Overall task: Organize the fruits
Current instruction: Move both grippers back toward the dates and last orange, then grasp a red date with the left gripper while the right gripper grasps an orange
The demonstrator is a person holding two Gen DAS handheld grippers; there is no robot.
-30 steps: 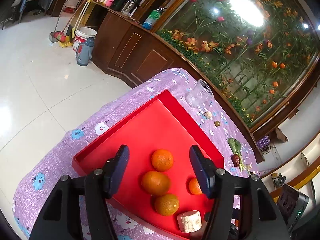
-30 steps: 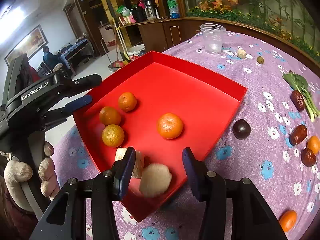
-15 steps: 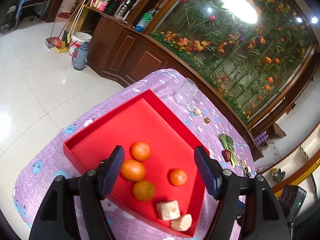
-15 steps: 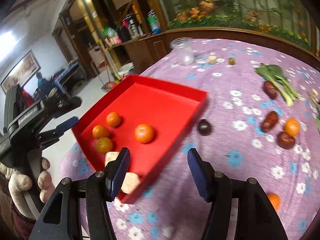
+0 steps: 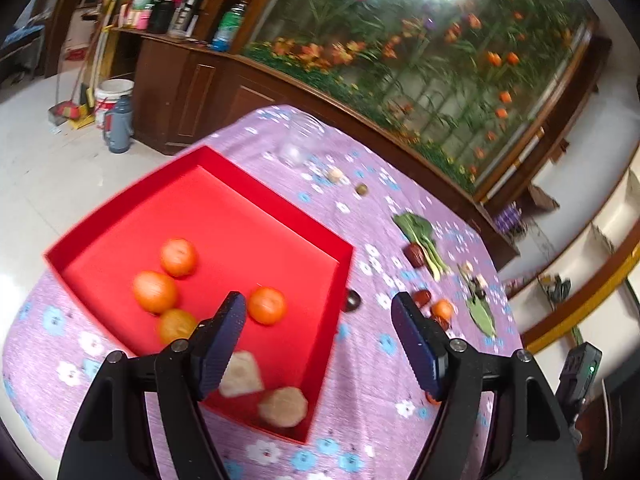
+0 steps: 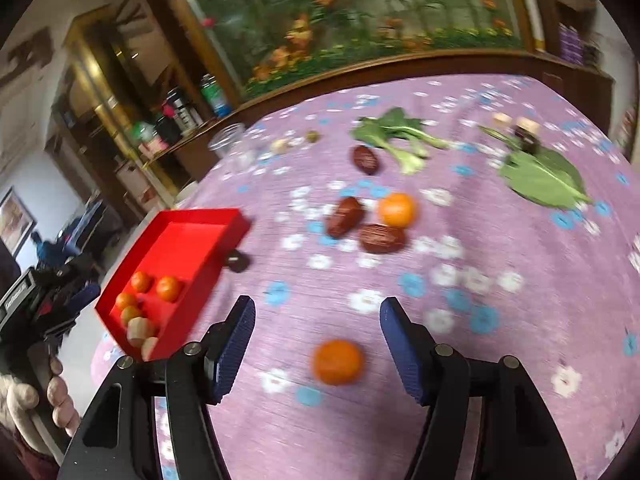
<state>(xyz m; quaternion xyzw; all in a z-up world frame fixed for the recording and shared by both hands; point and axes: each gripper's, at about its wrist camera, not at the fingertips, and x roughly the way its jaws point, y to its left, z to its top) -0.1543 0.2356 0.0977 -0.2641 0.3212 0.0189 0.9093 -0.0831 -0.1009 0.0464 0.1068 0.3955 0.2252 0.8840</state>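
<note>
With fingers just widened and empty, the right gripper [image 6: 316, 346] apparently approaches the loose orange [image 6: 338, 361]; next, straddle and close.

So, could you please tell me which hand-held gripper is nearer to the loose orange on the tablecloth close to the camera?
Right. The right hand-held gripper frames that orange between open jaws; the left hand-held gripper hangs by the red tray.

Left gripper [image 5: 316, 340] hangs empty with its jaws just widened above the near right corner of the red tray [image 5: 132, 200], four oranges [image 5: 155, 292] and two pale chunks [image 5: 283, 406] lying inside.
</note>
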